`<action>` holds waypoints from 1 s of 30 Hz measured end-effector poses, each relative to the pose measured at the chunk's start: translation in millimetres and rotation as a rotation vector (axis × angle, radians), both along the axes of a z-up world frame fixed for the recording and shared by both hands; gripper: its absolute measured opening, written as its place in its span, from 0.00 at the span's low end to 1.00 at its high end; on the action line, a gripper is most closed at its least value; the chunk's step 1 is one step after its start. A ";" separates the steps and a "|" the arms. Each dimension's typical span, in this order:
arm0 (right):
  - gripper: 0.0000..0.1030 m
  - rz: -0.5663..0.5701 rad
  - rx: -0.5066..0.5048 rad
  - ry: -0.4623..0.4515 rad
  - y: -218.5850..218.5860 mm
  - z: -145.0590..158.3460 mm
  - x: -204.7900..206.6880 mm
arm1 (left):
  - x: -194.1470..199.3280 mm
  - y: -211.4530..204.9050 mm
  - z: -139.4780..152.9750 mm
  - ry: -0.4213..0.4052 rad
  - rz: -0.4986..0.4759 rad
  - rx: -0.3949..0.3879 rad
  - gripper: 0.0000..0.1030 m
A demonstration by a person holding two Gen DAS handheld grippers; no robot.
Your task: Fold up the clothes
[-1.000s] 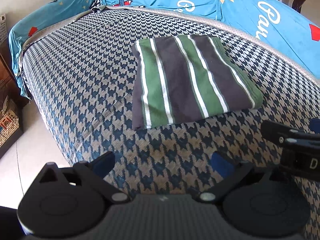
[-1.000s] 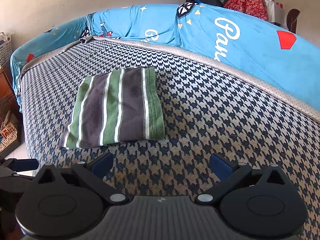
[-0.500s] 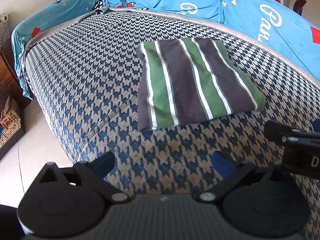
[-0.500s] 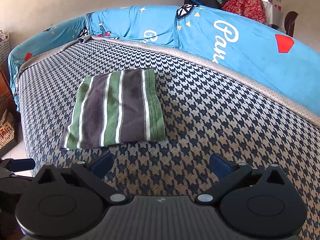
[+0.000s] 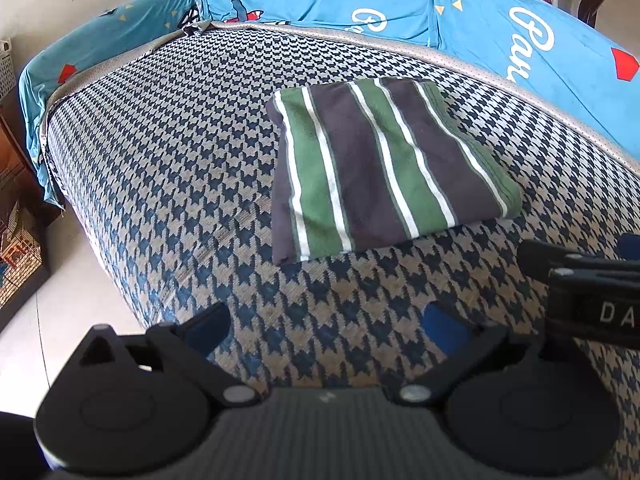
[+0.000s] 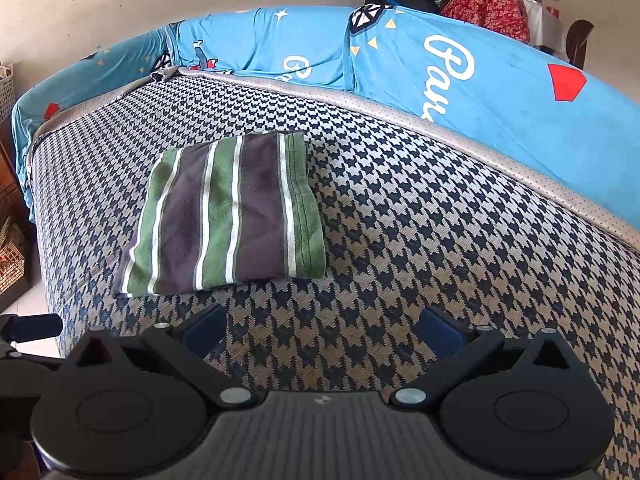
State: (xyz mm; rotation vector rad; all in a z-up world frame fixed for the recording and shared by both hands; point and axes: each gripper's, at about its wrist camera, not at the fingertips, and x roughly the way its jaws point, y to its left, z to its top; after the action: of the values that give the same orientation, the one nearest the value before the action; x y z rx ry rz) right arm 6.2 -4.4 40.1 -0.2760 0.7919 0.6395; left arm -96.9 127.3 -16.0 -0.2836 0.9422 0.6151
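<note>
My left claw (image 5: 326, 326) and right claw (image 6: 322, 326) both gape apart, holding nothing, above the checked bed (image 5: 160, 152). The folded striped cloth (image 6: 228, 216) lies flat just ahead.

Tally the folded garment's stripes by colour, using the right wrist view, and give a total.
On the garment:
Green stripes: 3
Dark grey stripes: 2, perhaps a third at the left edge
White stripes: 6
Total: 11
</note>
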 end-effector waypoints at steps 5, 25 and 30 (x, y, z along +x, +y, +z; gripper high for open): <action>1.00 0.002 0.000 0.002 1.1 -0.7 0.9 | -1.8 -2.9 0.7 0.002 -0.001 0.004 1.00; 1.00 0.013 -0.004 0.003 7.4 -4.4 -0.6 | -0.6 3.4 0.3 0.004 0.002 -0.006 1.00; 1.00 0.016 -0.004 0.002 8.5 -4.9 -2.0 | 0.9 -0.8 -0.5 0.006 -0.003 -0.002 1.00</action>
State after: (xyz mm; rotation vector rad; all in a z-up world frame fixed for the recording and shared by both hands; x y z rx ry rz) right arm 4.1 4.1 35.2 -0.2859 0.7936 0.6534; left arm -96.0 126.5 -16.4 -0.2824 0.9487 0.6125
